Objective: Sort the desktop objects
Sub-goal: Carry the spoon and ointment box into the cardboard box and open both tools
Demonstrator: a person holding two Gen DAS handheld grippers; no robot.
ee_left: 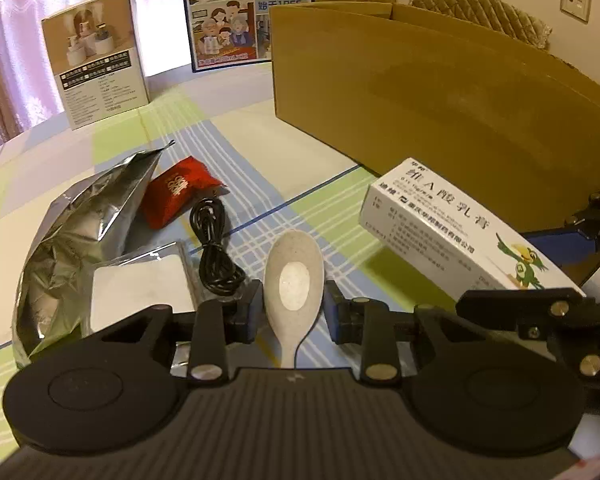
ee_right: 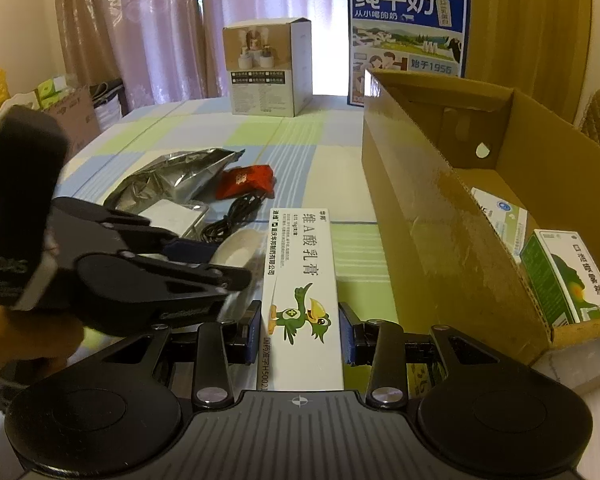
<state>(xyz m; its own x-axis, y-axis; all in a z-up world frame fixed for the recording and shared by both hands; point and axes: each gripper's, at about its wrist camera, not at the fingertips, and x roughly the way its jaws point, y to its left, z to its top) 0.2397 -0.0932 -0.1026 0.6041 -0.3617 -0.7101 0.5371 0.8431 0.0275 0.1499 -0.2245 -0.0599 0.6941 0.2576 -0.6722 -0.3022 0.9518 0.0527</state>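
My left gripper stands open around a speckled white spoon that lies on the checked tablecloth; its pads are a little apart from the spoon's sides. My right gripper is shut on a long white ointment box with a green bird print, held above the table beside the cardboard box. The ointment box also shows in the left wrist view. The left gripper shows at the left of the right wrist view.
A silver foil bag, a red packet, a black cable and a white pad lie left of the spoon. The cardboard box holds a green medicine box. A product carton and milk carton stand behind.
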